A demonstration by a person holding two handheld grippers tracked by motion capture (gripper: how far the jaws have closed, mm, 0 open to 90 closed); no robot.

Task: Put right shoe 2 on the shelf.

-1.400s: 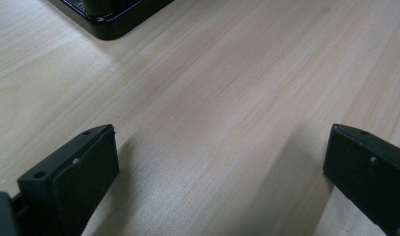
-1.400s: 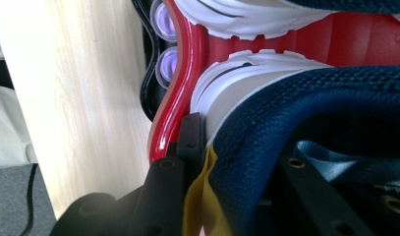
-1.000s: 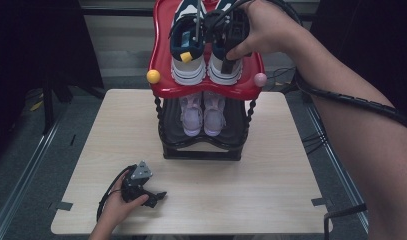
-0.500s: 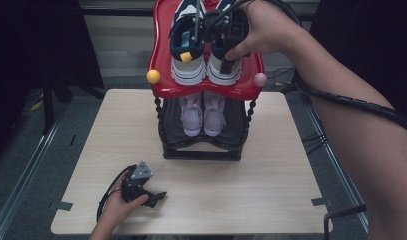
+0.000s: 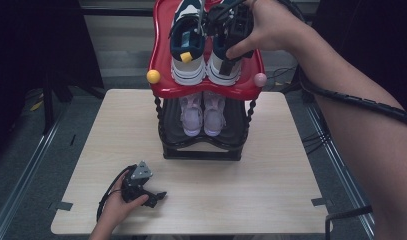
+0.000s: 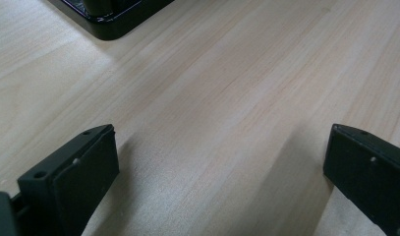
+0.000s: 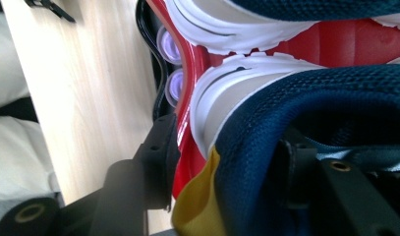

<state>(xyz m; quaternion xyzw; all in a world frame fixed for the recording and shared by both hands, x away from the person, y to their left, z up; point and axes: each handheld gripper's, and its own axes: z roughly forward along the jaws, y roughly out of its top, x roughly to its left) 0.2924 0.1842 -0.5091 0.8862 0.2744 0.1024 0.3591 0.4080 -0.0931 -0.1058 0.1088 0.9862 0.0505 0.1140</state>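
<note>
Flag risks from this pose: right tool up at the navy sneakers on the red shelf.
1. The right tool seems clamped on the heel collar of the right navy sneaker; fabric alone could slip when lifted.
2. The left navy sneaker sits against it, so a pull may drag it off the red top shelf.
3. The shoe rack looks tall and narrow; the left tool lies open on the table, not bracing it.

A pale wood-grain tabletop (image 6: 246,73) lies under and between the jaws of the left gripper (image 6: 222,147). The glossy black plastic base (image 6: 109,19) sits beyond them, to the upper left. A pair of pale pink sneakers (image 5: 203,112) rests farther beyond. Dark tape patches (image 5: 318,201) mark the tabletop's edges, well apart from the jaws. Grey floor (image 5: 36,150) and black cables (image 5: 316,135) lie past the table.
</note>
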